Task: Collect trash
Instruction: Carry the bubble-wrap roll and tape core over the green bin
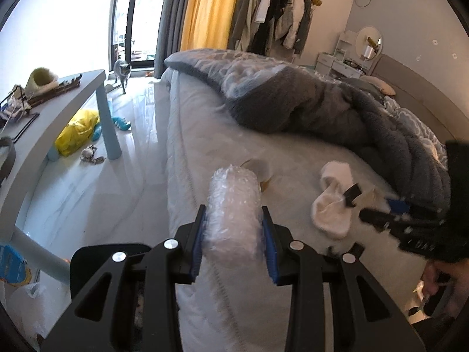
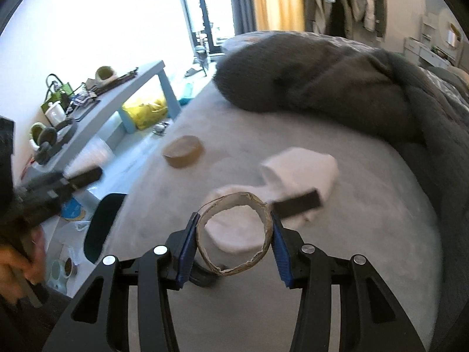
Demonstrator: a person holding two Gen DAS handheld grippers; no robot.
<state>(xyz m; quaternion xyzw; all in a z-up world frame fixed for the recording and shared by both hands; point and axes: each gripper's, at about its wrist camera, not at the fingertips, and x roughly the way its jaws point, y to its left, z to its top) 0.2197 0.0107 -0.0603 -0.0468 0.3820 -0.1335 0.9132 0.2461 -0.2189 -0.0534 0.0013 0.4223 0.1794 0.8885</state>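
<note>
Left wrist view: left gripper (image 1: 233,228) clamped tight on bubble-wrap wad (image 1: 233,205), held over bed edge (image 1: 187,152). Right gripper (image 2: 234,243) pinches cardboard ring (image 2: 233,231) between pads, above white sock (image 2: 299,173) on bed. Second cardboard ring (image 2: 183,151) lies on bed beyond.

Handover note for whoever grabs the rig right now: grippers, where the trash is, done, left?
Left gripper: shut on a bubble wrap roll, held above the bed's edge.
Right gripper: pads on a cardboard ring, lifted over the bed.
Still on the bed: a brown tape roll; a white sock lies there too, probably not trash.
Done: two pieces picked up.
Left: bin both, then likely fetch the tape roll. No bin clearly in view.
</note>
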